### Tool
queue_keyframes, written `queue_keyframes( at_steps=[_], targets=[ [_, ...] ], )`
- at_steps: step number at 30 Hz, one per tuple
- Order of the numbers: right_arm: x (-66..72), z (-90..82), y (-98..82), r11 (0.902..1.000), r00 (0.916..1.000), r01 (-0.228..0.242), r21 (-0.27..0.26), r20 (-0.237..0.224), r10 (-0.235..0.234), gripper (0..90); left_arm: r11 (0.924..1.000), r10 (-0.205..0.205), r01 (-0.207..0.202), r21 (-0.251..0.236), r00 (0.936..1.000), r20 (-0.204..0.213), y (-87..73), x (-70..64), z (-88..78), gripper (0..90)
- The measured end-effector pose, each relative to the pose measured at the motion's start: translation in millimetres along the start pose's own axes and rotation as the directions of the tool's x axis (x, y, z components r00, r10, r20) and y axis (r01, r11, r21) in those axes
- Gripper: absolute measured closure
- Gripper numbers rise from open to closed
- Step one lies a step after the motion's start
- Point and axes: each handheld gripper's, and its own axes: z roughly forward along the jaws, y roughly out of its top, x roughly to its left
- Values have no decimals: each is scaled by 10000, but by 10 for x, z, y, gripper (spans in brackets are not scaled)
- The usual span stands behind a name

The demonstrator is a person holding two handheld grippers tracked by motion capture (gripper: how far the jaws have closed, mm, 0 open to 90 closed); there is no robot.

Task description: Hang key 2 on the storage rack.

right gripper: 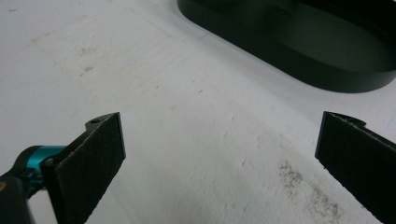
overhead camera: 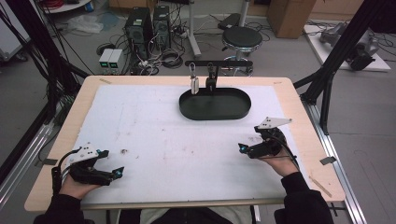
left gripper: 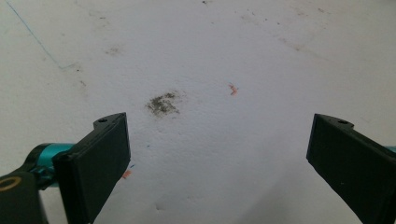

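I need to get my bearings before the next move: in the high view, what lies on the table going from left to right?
Left gripper with jaws apart → dark smudge on the white mat → black oval tray at the far side → right gripper, also with jaws apart.

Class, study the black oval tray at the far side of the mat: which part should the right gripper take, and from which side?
Take the tray by its near rim wall, coming from the person's side with the right gripper. The wall is thin and upright, so one of the open jaws can go inside and one outside; the oval body looks too wide to span.
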Motion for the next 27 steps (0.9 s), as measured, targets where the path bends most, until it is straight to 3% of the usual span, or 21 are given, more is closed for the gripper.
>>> queue_keyframes(
  at_steps=[11,27],
  targets=[
    [45,-78,-190,9987,9996,70,501,-262,-57,8,10000,18,-18,41,10000,-28,0,-5,1,66],
    [88,-114,-407,9972,9992,-53,751,-379,82,8,10000,22,-22,80,10000,-65,2,-4,13,66]
  ],
)
